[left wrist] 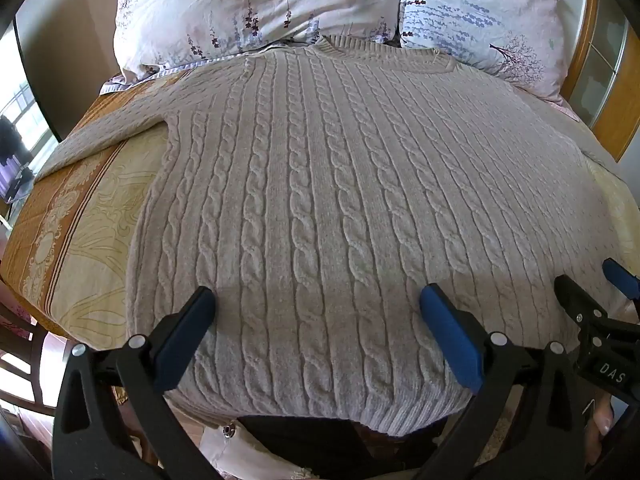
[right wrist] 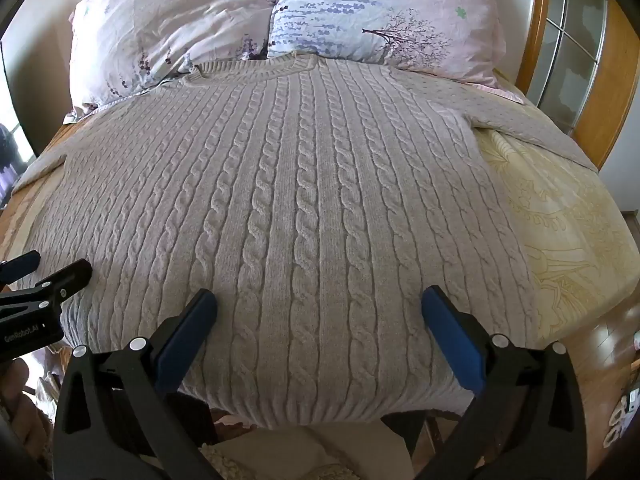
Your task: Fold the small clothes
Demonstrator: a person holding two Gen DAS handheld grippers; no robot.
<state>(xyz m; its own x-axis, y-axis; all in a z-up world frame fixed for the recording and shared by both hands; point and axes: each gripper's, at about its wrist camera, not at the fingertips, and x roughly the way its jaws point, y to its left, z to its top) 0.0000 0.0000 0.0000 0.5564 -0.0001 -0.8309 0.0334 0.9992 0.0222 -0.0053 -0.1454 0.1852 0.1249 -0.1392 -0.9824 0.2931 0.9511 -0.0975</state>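
Observation:
A beige cable-knit sweater (left wrist: 320, 200) lies flat, front up, on a yellow patterned bedspread (left wrist: 92, 216), collar toward the pillows and hem toward me. It also fills the right wrist view (right wrist: 300, 200). Its sleeves spread out to both sides. My left gripper (left wrist: 316, 300) is open and empty, just above the hem's left half. My right gripper (right wrist: 320, 300) is open and empty above the hem's right half. The right gripper also shows at the right edge of the left wrist view (left wrist: 592, 280). The left gripper shows at the left edge of the right wrist view (right wrist: 52, 264).
Two floral pillows (left wrist: 256, 12) (right wrist: 384, 12) lean at the head of the bed behind the collar. A wooden-framed door (right wrist: 576, 52) stands at the right. Wooden chairs (left wrist: 20, 344) stand left of the bed. The bed's near edge is just under the hem.

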